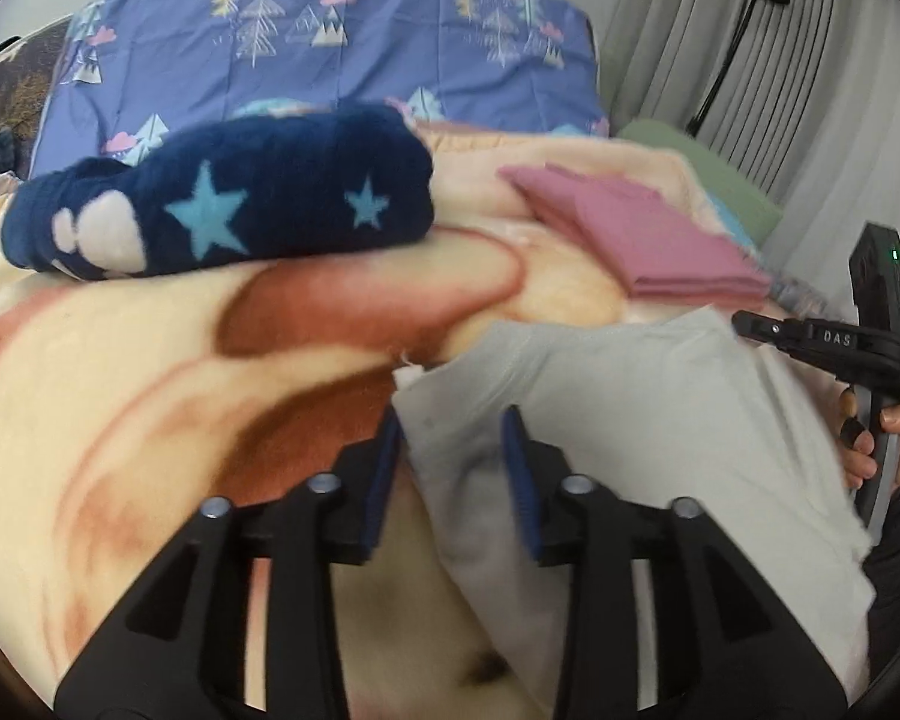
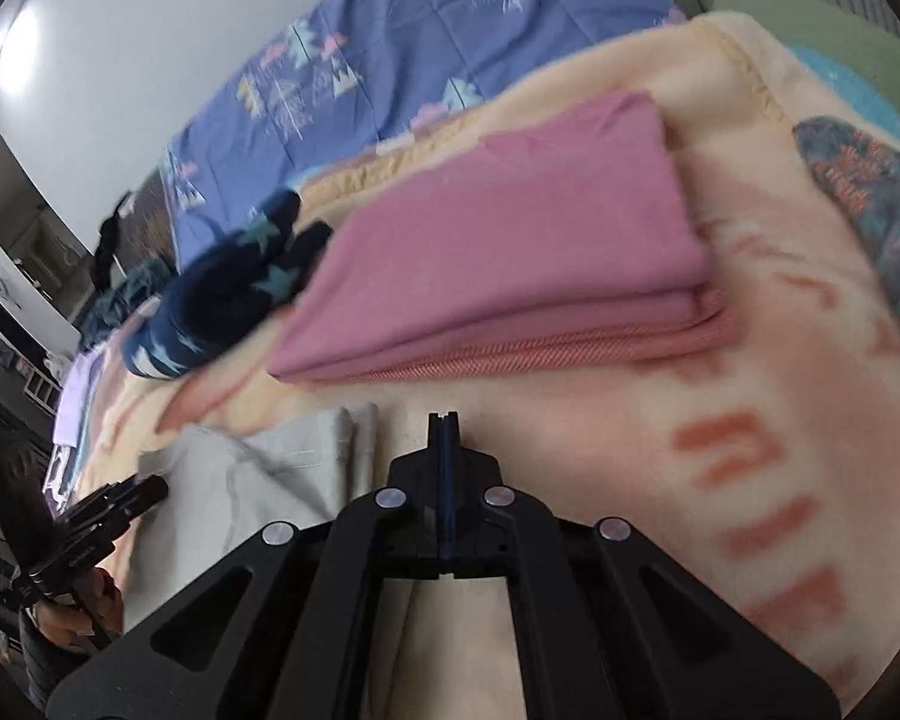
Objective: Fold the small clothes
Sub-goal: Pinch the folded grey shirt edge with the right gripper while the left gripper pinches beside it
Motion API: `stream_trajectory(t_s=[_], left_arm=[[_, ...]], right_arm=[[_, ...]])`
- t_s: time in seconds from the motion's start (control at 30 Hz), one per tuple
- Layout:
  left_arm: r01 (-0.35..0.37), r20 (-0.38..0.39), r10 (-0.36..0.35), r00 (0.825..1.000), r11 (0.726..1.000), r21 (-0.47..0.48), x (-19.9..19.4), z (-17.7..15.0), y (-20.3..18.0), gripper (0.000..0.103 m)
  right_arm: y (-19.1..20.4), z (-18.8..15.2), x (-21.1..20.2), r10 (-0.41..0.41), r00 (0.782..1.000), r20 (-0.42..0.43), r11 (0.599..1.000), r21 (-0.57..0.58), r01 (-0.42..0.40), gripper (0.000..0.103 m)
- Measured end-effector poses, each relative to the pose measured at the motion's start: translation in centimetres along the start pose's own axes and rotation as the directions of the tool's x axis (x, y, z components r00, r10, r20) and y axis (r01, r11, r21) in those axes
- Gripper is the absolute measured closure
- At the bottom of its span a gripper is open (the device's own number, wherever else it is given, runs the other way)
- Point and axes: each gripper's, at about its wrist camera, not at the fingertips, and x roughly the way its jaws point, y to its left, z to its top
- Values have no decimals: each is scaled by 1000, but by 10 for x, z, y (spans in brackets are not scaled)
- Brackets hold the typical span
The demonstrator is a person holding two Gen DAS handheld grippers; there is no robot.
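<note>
A light grey garment (image 1: pixel 630 420) lies flat on the cream blanket (image 1: pixel 120 390), at the lower left in the right wrist view (image 2: pixel 258 480). My left gripper (image 1: pixel 453 438) stands open over the garment's near left corner, and the cloth's edge lies between its blue pads without being pinched. My right gripper (image 2: pixel 442 420) is shut, pads together, with nothing visible between them. It points at the blanket just right of the grey garment's edge. From the left wrist view the right gripper (image 1: pixel 744 321) sits above the garment's far right corner, held by a hand (image 1: pixel 888 444).
A folded pink stack (image 2: pixel 510 252) lies just beyond the grey garment. A rolled navy fleece piece with stars (image 1: pixel 240 210) sits to its left. A teal and orange patterned cloth (image 2: pixel 870 210) is at the right, a blue tree-print sheet (image 1: pixel 330 60) behind, and curtains (image 1: pixel 720 60) beyond.
</note>
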Motion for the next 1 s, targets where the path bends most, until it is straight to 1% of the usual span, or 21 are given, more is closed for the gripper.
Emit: stream_trajectory(t_s=[0.07, 0.1, 0.17, 0.2, 0.23, 0.27, 0.3, 0.33, 0.37, 0.4, 0.47, 0.5, 0.57, 0.63, 0.67, 0.7, 0.77, 0.8, 0.83, 0.9, 1.0], left_arm=[[-4, 31, 3, 1000, 1000, 21, -21, -4, -6, 54], [10, 41, -12, 999, 999, 41, -29, -6, -13, 53], [60, 44, -64, 997, 994, 91, -48, -17, -30, 50], [76, 36, -80, 996, 991, 110, -54, -25, -38, 49], [91, 20, -94, 995, 988, 123, -59, -36, -45, 48], [107, -5, -107, 994, 986, 129, -60, -49, -51, 47], [121, -37, -117, 992, 983, 135, -58, -59, -58, 46], [119, -92, -105, 990, 980, 162, -49, -75, -64, 45], [86, -107, -65, 992, 975, 204, -43, -87, -69, 44], [45, -78, -25, 997, 966, 256, -42, -96, -74, 44], [30, -81, -11, 997, 971, 237, -49, -92, -77, 45], [36, -83, -18, 996, 976, 216, -55, -89, -76, 47], [73, -79, -58, 995, 977, 203, -70, -93, -80, 46], [90, -82, -72, 994, 968, 236, -83, -104, -88, 44], [95, -86, -75, 993, 962, 254, -88, -112, -92, 40], [82, -83, -62, 995, 958, 274, -93, -119, -95, 39], [67, -141, -25, 990, 952, 298, -89, -139, -101, 37], [80, -187, -29, 982, 960, 269, -84, -150, -98, 37], [77, -175, -32, 984, 965, 252, -86, -153, -97, 37], [81, -179, -37, 983, 967, 243, -95, -153, -97, 37], [84, -184, -38, 982, 966, 245, -103, -152, -99, 37]], right_arm=[[15, -7, -23, 63, 998, 17, 997, -54, -62, 102], [28, -16, -37, 123, 992, 17, 987, -108, -120, 101], [48, -36, -51, 178, 984, -10, 963, -201, -176, 101], [52, -45, -51, 183, 983, -31, 956, -229, -185, 101], [55, -57, -48, 154, 986, -65, 952, -257, -166, 100], [56, -70, -41, 78, 992, -95, 953, -286, -102, 100], [52, -86, -29, -44, 993, -110, 946, -323, 6, 102], [48, -95, -24, -63, 994, -93, 939, -342, 28, 103], [46, -100, -25, -57, 995, -77, 939, -343, 28, 103], [46, -98, -31, -70, 995, -68, 945, -325, 45, 103], [51, -96, -49, -145, 989, -7, 943, -302, 136, 103], [53, -100, -57, -139, 990, 6, 945, -299, 134, 100], [55, -109, -78, -60, 998, 7, 953, -296, 60, 99], [59, -124, -93, -20, 1000, 2, 950, -312, 20, 99], [59, -133, -97, -12, 1000, -6, 948, -317, 9, 99], [56, -146, -98, -23, 999, -23, 947, -320, 14, 95], [51, -162, -94, -99, 995, -33, 943, -323, 83, 89], [49, -168, -94, -123, 992, -39, 945, -310, 105, 77], [48, -168, -95, -121, 992, -46, 952, -288, 102, 72], [40, -163, -105, -93, 994, -55, 967, -242, 77, 72], [39, -155, -112, -78, 996, -46, 973, -221, 66, 65]])
